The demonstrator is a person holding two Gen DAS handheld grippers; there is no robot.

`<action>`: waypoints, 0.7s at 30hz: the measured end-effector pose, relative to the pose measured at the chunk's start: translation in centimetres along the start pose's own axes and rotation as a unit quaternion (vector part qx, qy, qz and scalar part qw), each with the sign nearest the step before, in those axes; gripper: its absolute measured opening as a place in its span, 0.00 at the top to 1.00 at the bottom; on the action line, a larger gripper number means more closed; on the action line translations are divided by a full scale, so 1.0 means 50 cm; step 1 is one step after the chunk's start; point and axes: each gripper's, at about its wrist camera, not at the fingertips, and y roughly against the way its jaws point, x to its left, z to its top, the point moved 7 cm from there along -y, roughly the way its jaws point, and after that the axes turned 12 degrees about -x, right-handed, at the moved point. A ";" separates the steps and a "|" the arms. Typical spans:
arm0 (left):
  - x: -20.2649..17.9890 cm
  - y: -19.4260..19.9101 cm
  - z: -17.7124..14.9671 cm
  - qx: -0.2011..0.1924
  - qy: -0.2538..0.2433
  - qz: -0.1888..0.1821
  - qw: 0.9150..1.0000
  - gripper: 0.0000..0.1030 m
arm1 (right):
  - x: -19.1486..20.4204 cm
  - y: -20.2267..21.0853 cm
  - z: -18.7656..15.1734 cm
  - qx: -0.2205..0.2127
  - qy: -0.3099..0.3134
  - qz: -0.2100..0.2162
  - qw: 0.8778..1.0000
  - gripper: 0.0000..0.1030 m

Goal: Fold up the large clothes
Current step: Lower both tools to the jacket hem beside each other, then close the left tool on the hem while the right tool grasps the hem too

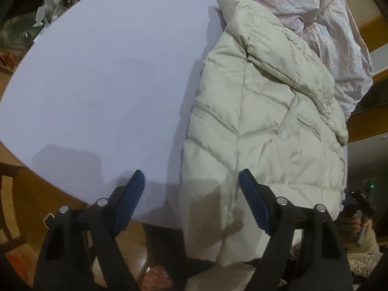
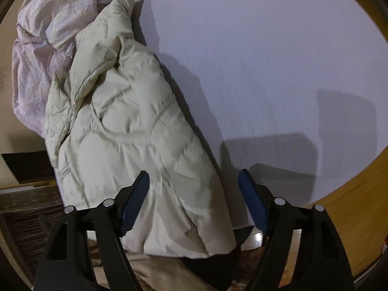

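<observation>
Nearest the lens in the left wrist view, the left gripper (image 1: 191,177) hangs with its blue pads (image 1: 131,194) spread wide and nothing between them; the left pad sits over the bare white table (image 1: 97,84), the right pad over the near part of the cream puffer jacket (image 1: 254,121). In the right wrist view the right gripper (image 2: 194,177) is likewise spread wide and empty, its left finger over the jacket's lower part and its right finger over the table beside it.

The jacket lies along one side of the table, already doubled into a long narrow bundle, with its near end drooping over the table edge towards the person. Its collar end points away and rests against a crumpled pale pink cloth (image 1: 327,24) heaped at the far side.

Judging from this, the step in hand is taking hold of the overhanging near end to bring it up over the body. To do it well, each gripper should probably come down on one corner of that near end, biting through all the padded layers rather than only the slippery outer shell, since puffer fabric tends to slide and spring back. Both corners should rise together and travel level so the fold lands square, stopping short of the pink cloth so that it is not caught underneath
</observation>
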 end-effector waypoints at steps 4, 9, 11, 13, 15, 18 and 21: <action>-0.003 0.001 -0.030 0.006 0.022 -0.027 0.999 0.32 | -0.017 0.000 -0.018 0.013 -0.026 0.036 0.999 0.36; -0.008 0.002 -0.067 0.007 0.046 -0.056 0.997 0.33 | -0.021 -0.004 -0.046 0.028 -0.046 0.082 0.995 0.37; -0.016 0.001 -0.075 0.008 0.052 -0.067 0.996 0.33 | -0.016 -0.008 -0.058 0.043 -0.047 0.100 0.993 0.37; -0.024 -0.001 -0.079 0.010 0.054 -0.073 0.996 0.33 | -0.008 -0.013 -0.069 0.056 -0.040 0.113 0.991 0.37; -0.034 -0.004 -0.082 0.013 0.054 -0.080 0.995 0.33 | 0.001 -0.016 -0.076 0.065 -0.034 0.122 0.990 0.37; -0.051 -0.009 -0.088 0.017 0.049 -0.086 0.995 0.35 | 0.017 -0.021 -0.089 0.081 -0.021 0.135 0.987 0.37; -0.053 -0.010 -0.090 0.017 0.054 -0.090 0.994 0.35 | 0.023 -0.023 -0.093 0.085 -0.016 0.143 0.986 0.37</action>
